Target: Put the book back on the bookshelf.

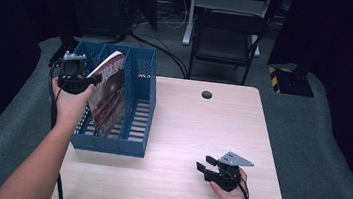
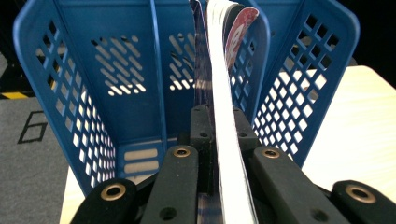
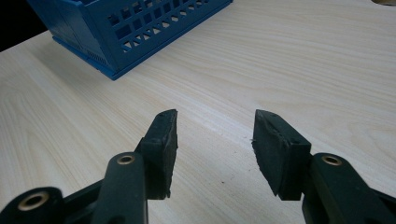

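A blue plastic file rack [image 1: 132,140] with upright dividers stands on the left part of the light wooden table [image 1: 201,127]. My left gripper [image 1: 77,81] is at the rack's near-left side, shut on a magazine [image 1: 108,94] with a dark red cover. The magazine stands tilted inside a middle compartment of the rack. In the left gripper view the magazine's white page edges [image 2: 227,135] run up between the jaws into the rack [image 2: 70,98]. My right gripper [image 1: 205,166] rests low over the table near its front right, open, with bare wood between the pads [image 3: 161,140].
A dark round cable hole [image 1: 206,94] sits near the table's far edge. A black folding chair [image 1: 226,40] stands behind the table. In the right gripper view the rack's corner [image 3: 126,32] lies ahead to the left. Grey carpet surrounds the table.
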The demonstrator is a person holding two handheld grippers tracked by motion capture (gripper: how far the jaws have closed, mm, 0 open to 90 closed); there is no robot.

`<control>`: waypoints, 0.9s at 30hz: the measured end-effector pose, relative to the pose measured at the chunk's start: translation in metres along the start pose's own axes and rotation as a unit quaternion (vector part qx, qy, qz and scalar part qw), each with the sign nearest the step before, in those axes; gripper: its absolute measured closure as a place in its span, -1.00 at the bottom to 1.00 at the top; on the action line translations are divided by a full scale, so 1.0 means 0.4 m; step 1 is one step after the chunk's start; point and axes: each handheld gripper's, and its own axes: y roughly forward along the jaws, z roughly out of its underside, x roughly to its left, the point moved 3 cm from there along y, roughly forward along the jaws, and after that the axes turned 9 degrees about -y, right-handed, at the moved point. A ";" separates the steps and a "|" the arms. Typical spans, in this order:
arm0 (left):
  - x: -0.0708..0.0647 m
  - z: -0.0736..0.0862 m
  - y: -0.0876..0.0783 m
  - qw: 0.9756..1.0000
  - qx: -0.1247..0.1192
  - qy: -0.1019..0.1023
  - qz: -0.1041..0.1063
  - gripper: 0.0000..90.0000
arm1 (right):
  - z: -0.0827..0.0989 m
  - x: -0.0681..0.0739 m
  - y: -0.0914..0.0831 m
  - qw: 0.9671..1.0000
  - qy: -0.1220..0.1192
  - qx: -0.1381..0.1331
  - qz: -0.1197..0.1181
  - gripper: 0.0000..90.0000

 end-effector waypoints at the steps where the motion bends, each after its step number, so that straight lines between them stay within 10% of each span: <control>1: 0.001 0.003 0.003 1.000 0.002 0.000 0.000 0.87 | 0.000 0.000 0.000 1.000 -0.001 0.000 0.000 0.11; 27: 0.017 0.042 -0.013 0.999 0.048 0.009 0.013 0.79 | 0.002 0.002 0.004 1.000 -0.001 0.006 -0.005 0.10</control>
